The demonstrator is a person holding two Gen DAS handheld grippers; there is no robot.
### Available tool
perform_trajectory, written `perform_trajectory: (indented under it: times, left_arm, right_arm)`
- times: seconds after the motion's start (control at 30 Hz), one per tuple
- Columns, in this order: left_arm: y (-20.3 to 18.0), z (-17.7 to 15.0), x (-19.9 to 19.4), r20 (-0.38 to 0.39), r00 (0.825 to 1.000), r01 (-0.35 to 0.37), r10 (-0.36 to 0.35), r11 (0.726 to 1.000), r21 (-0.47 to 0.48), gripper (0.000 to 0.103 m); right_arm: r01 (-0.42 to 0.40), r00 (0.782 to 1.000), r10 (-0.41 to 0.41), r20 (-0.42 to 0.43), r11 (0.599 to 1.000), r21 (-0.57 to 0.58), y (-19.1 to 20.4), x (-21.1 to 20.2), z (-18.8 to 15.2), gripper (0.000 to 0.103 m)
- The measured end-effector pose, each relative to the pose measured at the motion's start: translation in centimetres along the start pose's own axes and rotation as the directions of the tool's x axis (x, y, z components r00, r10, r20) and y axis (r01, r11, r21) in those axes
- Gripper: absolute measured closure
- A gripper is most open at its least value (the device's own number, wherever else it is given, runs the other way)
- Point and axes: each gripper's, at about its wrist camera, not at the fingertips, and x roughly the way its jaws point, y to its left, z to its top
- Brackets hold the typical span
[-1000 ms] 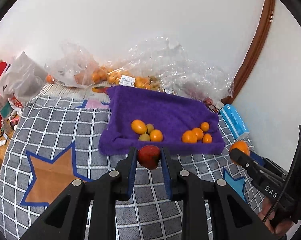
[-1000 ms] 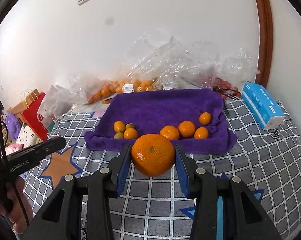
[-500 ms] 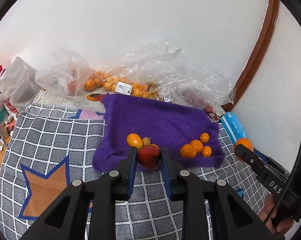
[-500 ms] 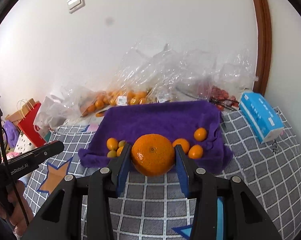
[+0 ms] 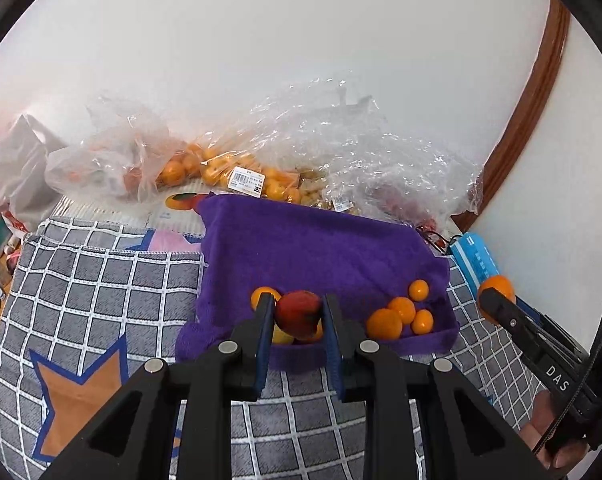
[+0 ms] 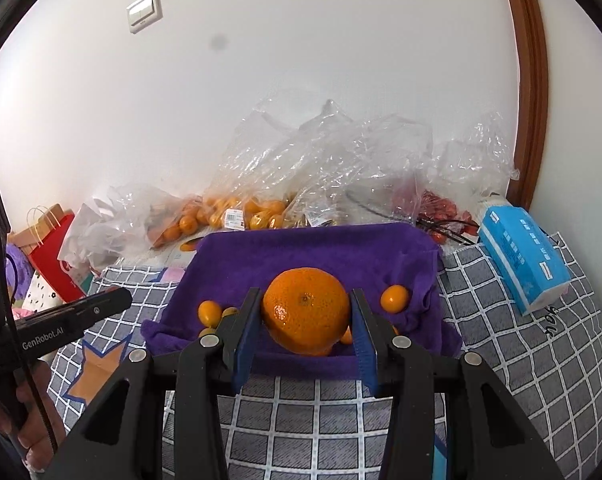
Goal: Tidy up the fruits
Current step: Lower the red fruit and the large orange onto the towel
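My left gripper is shut on a small red fruit, held over the near edge of a purple towel. My right gripper is shut on a large orange, also over the towel's near edge. On the towel lie two groups of small orange fruits: one at the left, partly hidden behind my left fingers, and one at the right. In the left wrist view the right gripper's finger and its orange show at the right edge.
Clear plastic bags of oranges and red fruit pile against the wall behind the towel. A blue tissue pack lies at the right on the grey checked cloth. Paper bags stand at the left. A hand holds the left gripper's handle.
Both grippers have moved forward toward the purple towel, each still holding its fruit; the towel and its fruits now sit closer and partly behind the fingers.
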Motion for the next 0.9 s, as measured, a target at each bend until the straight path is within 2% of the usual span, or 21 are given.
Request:
perform_trajectory:
  times: [0.43, 0.9]
  left_arm:
    - [2.5, 2.3, 3.0, -0.013, 0.999, -0.037, 0.036, 0.999, -0.040, 0.080]
    - [2.0, 3.0, 6.7, -0.031, 0.999, -0.036, 0.036, 0.999, -0.021, 0.080]
  right_arm:
    - [0.038, 0.999, -0.039, 0.012, 0.999, 0.026, -2.4, 2.9, 1.9, 0.060]
    - [0.035, 0.999, -0.034, -0.020, 0.998, 0.049, -3.0, 7.0, 2.0, 0.060]
